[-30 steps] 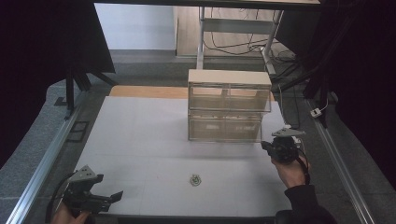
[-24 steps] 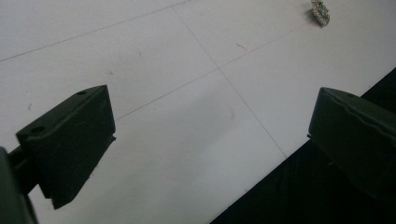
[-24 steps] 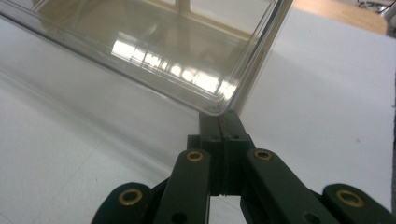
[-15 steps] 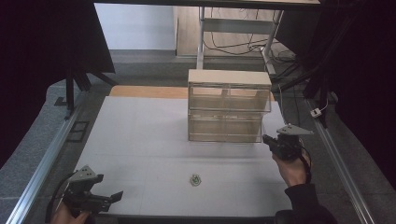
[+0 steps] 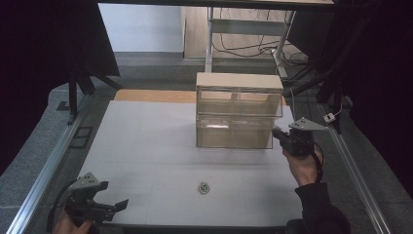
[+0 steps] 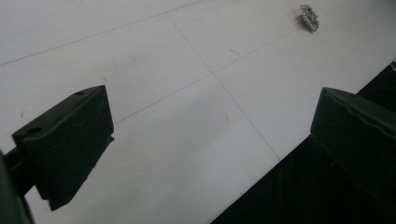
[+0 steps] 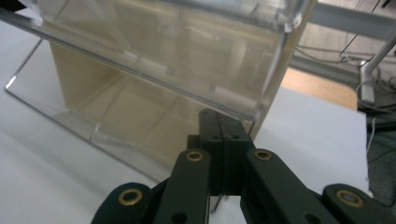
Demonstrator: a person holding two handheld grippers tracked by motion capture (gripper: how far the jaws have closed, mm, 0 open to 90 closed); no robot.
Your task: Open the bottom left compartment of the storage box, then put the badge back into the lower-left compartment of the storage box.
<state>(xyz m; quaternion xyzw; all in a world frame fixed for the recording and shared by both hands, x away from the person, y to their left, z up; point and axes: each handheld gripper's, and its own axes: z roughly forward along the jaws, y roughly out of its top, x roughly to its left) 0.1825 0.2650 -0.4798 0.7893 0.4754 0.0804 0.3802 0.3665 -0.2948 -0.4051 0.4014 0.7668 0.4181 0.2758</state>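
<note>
A small cabinet (image 5: 238,109) with a pale top and clear plastic drawers stands at the far middle of the white table (image 5: 146,141). My right gripper (image 5: 278,134) is held by a hand at the cabinet's lower right corner. In the right gripper view its jaws are pressed together, shut with nothing between them (image 7: 224,135), and their tips sit right at the corner of a clear drawer (image 7: 154,60). My left gripper (image 5: 115,206) rests at the near left edge, open with nothing in it (image 6: 210,126). A small green object (image 5: 204,187) (image 6: 309,17) lies on the table near the front middle.
Metal rails (image 5: 46,170) run along both sides of the table. A wooden strip (image 5: 153,96) borders the far edge, and a desk frame with cables (image 5: 253,29) stands behind it. The dark front edge (image 6: 299,186) lies just under the left gripper.
My right gripper has risen and moved closer to the cabinet's lower right corner. The left gripper and the green object have stayed where they were.
</note>
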